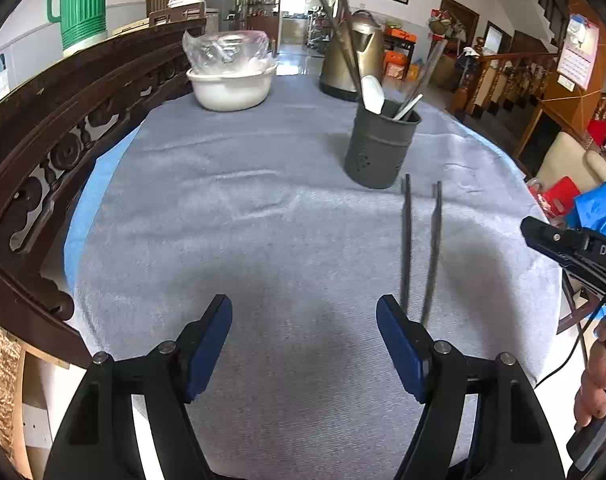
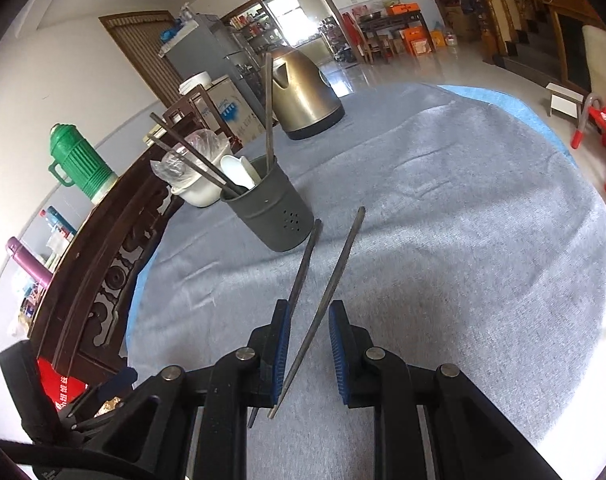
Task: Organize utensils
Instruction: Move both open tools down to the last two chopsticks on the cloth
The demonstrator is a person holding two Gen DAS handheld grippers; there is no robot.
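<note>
A dark grey utensil holder (image 1: 381,146) stands on the grey tablecloth (image 1: 243,220) and holds several chopsticks and white spoons (image 1: 373,94). It also shows in the right wrist view (image 2: 273,208). Two dark chopsticks (image 1: 421,248) lie on the cloth just in front of the holder. In the right wrist view these chopsticks (image 2: 331,280) run between the fingers of my right gripper (image 2: 311,348), whose jaws stand partly open around them. My left gripper (image 1: 305,344) is wide open and empty above the cloth, left of the chopsticks.
A white bowl (image 1: 231,86) with a plastic bag in it and a brass kettle (image 1: 353,60) stand at the far side. A carved dark wood chair back (image 1: 63,132) borders the table on the left. A green thermos (image 1: 83,4) stands behind it.
</note>
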